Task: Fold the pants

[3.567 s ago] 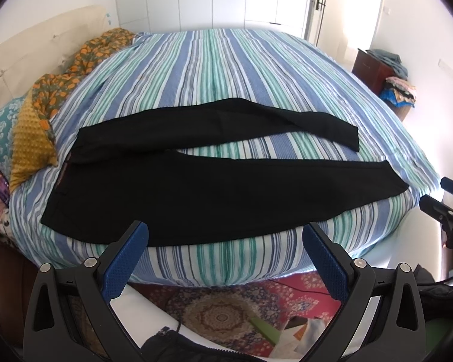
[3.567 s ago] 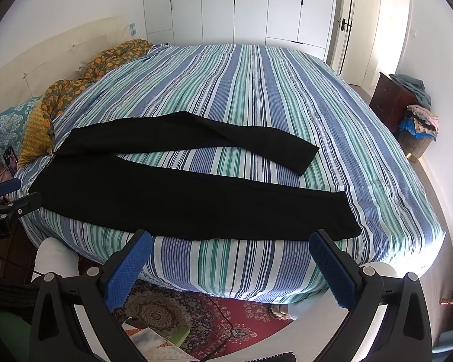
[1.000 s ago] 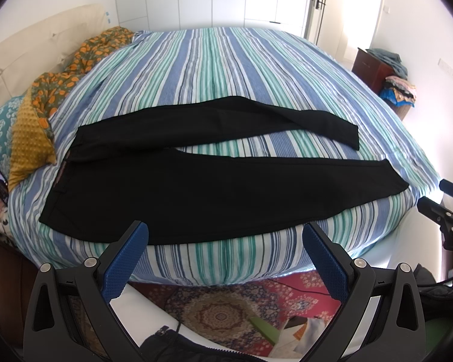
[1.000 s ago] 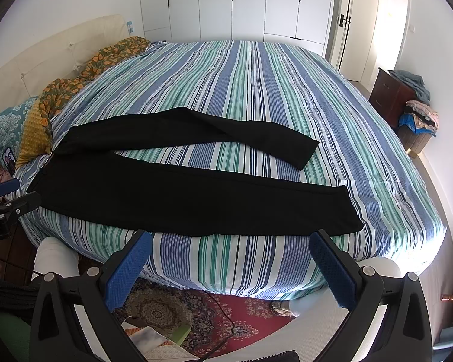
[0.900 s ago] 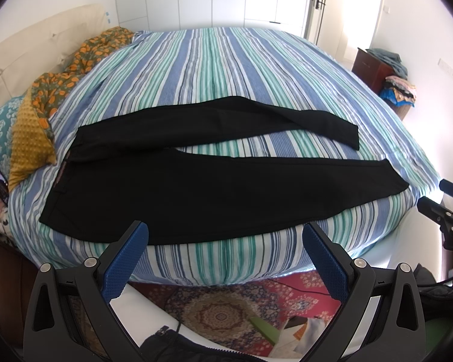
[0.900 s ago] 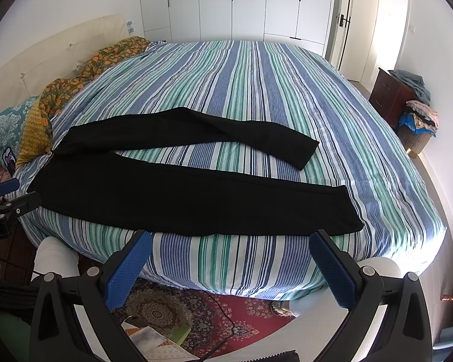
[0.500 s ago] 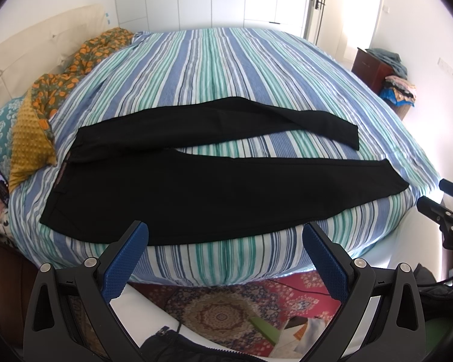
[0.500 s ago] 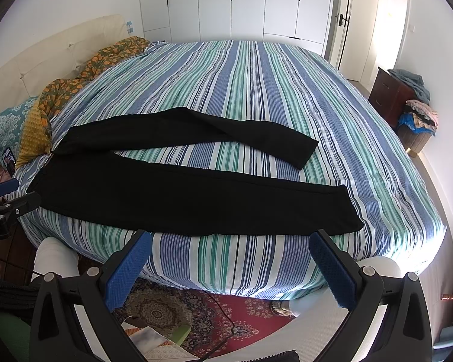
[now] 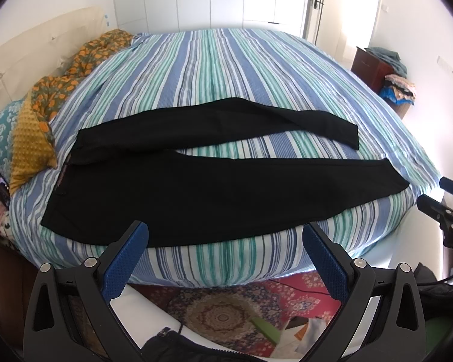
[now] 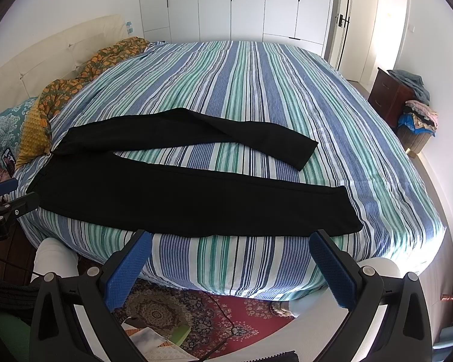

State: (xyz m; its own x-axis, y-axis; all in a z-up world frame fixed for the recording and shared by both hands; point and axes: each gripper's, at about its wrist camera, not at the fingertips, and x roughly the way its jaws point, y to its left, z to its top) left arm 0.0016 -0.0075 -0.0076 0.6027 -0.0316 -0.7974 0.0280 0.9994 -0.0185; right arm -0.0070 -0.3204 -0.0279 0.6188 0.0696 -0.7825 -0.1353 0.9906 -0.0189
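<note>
Black pants (image 9: 214, 190) spread flat on striped bed (image 9: 226, 69), legs splayed apart. Left gripper (image 9: 225, 258) and right gripper (image 10: 231, 264) both gaping, empty, hovering short of near edge. Risk: pinching bedsheet along with fabric, dragging pants askew.

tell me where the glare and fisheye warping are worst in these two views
Left wrist view: daylight from the doorway blows out the right side, and the striped bed bulges into a dome. Right wrist view: lighting is more even, glare only at the bright doorway; the black pants stay sharp but show no fabric detail.
</note>
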